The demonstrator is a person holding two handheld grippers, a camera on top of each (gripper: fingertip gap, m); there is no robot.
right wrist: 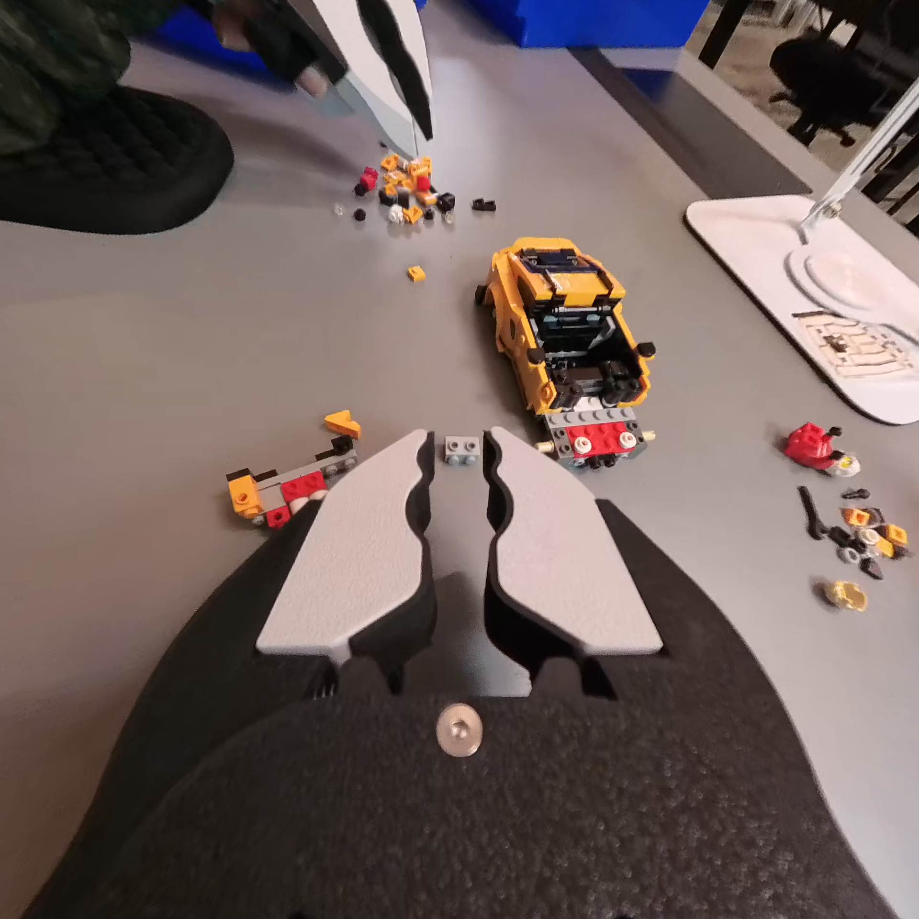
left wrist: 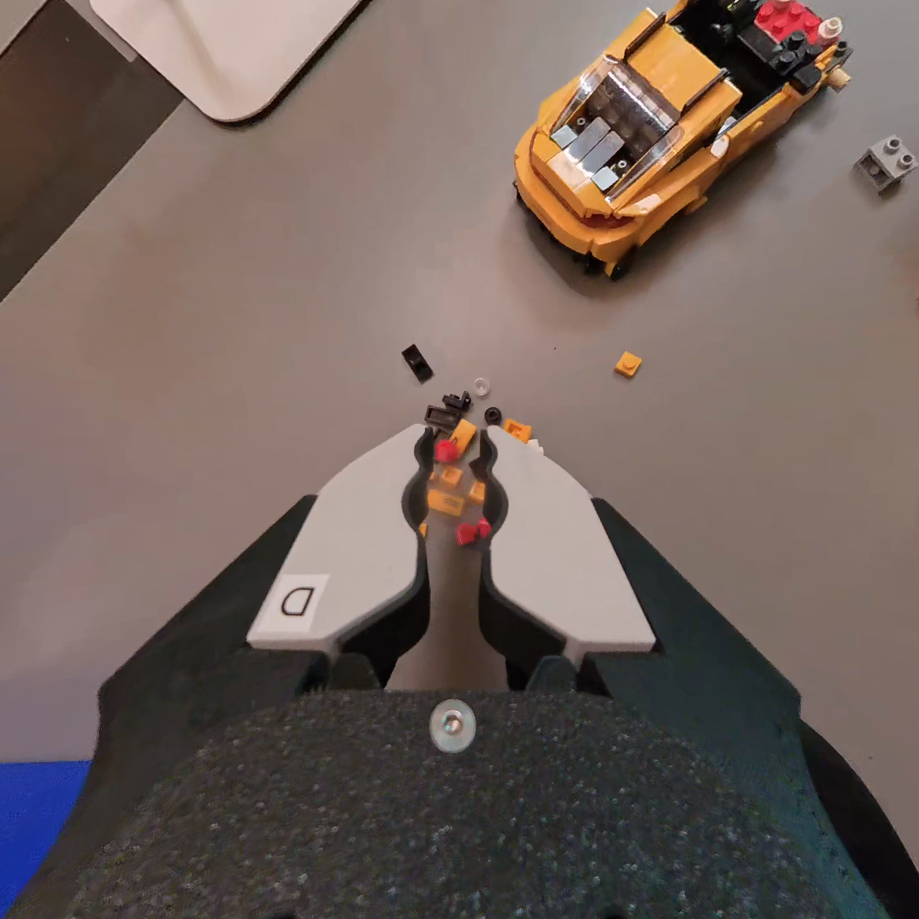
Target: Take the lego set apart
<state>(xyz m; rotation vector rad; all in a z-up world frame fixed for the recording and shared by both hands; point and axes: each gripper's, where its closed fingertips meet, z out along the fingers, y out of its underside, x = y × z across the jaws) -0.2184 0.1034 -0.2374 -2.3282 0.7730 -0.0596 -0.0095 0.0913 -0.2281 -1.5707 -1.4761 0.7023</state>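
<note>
Over the smooth grey worktop (left wrist: pixel 248 348), the left tool (left wrist: pixel 453 433) hangs slightly open and empty above a heap of small plastic pieces (left wrist: pixel 450 490); the yellow brick car (left wrist: pixel 646 134) sits well beyond. From the right view, the right tool (right wrist: pixel 457 437) gapes empty around a studded grey brick (right wrist: pixel 462 451), beside the car's stripped rear (right wrist: pixel 597 442).

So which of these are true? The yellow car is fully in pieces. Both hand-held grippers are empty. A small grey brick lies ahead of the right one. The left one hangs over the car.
1. False: the yellow car is mostly built.
2. True: left hand-held gripper and right hand-held gripper are open and empty.
3. True: the small grey brick lies there.
4. False: it hangs over the pile of loose pieces.
</note>
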